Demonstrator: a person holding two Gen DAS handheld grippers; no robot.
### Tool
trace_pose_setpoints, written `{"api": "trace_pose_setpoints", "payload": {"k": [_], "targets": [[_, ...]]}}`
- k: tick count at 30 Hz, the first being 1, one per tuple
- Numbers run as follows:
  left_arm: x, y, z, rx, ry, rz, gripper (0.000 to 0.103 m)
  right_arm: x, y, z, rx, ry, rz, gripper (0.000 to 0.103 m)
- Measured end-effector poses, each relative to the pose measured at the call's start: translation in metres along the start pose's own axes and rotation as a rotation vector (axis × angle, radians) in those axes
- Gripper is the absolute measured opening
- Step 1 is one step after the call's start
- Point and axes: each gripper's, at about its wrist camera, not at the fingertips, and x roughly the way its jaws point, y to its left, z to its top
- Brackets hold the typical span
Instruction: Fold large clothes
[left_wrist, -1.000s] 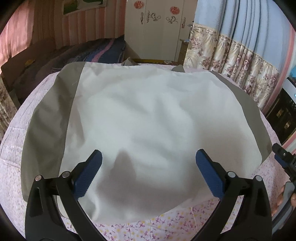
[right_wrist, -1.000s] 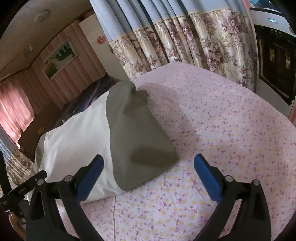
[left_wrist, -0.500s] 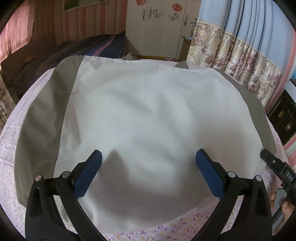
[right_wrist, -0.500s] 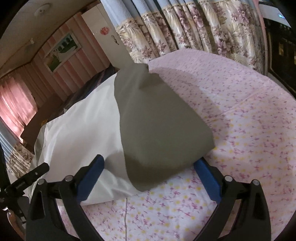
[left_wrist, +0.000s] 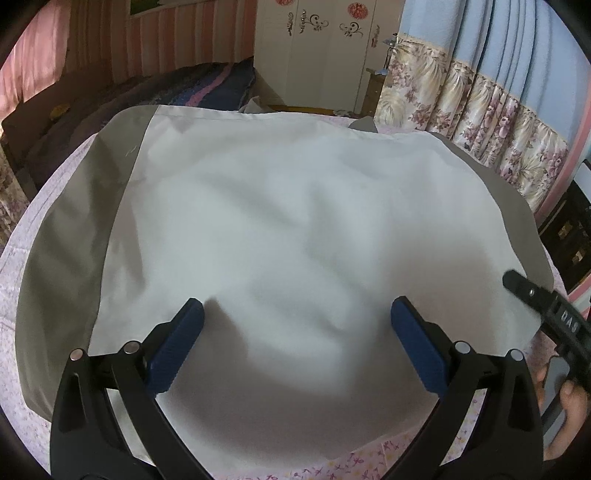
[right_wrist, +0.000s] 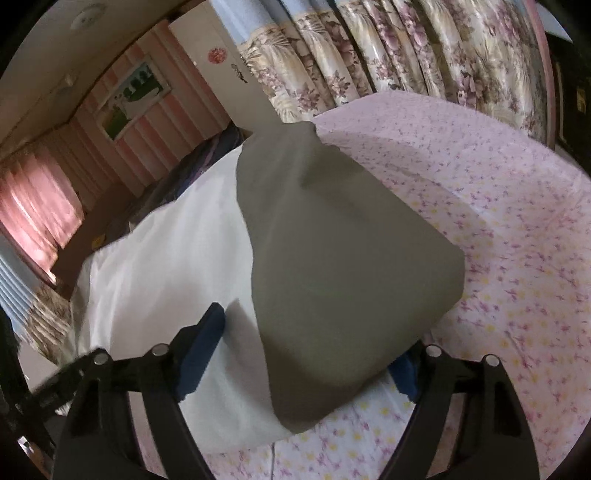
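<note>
I have the white garment (left_wrist: 295, 229) spread flat on the pink floral bedsheet (right_wrist: 498, 206), its grey sleeve panels lying along the left and right sides. My left gripper (left_wrist: 295, 332) hangs over the near hem with its jaws wide apart, holding nothing. My right gripper (right_wrist: 314, 347) is at the near right corner, jaws also spread, with the grey sleeve (right_wrist: 343, 258) between them; the right blue pad is partly hidden behind the cloth, so I cannot tell whether it touches.

The risks, as I judge them:

- The right jaws straddle a broad stretch of sleeve. If I close here I may bunch a thick wad instead of pinching an edge, and the fold would come out lumpy.
- A soft ripple shows in the white panel just beyond my left pads. Grabbing there would catch only the top layer and drag it off the one beneath.
- The fabric looks thin and slippery; lifting one side faster than the other would skew the whole piece across the sheet.
- The sheet sits right under the hem, so a low pinch could take it up too.
</note>
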Motion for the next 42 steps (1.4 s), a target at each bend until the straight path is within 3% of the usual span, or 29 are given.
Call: {"api": "trace_pose_setpoints", "payload": {"k": [9,14,19,24,27,29,31,40,42], "targets": [[0.002,-0.005,0.000,-0.003,0.003,0.021,0.100,-0.023,-0.012,-0.017,0.064,-0.036,-0.071,0.083],[0.003,-0.010,0.002,0.001,0.015,0.018,0.100,-0.007,-0.014,0.002,0.044,-0.033,-0.047,0.086],[-0.014,-0.014,0.001,-0.035,-0.013,-0.094,0.100,0.009,-0.013,0.017,0.040,-0.020,0.008,0.084],[-0.004,-0.024,-0.002,-0.006,0.011,-0.048,0.098,0.002,-0.011,0.009,0.023,0.000,0.003,0.082],[-0.013,-0.027,-0.002,0.002,-0.025,-0.029,0.065,-0.006,-0.013,0.002,0.007,0.009,0.002,0.083],[-0.016,-0.031,0.001,0.012,-0.033,-0.033,0.028,-0.008,-0.013,0.001,-0.008,0.019,-0.006,0.083],[-0.021,-0.036,0.003,0.015,-0.044,-0.045,0.015,-0.011,-0.011,0.001,-0.034,0.020,-0.018,0.083],[0.002,-0.041,-0.007,0.012,0.013,-0.028,0.015,-0.021,-0.021,-0.009,-0.019,0.035,-0.007,0.083],[0.006,-0.041,-0.008,0.014,0.020,-0.026,0.015,-0.013,-0.016,-0.005,-0.033,0.026,-0.011,0.079]]}}
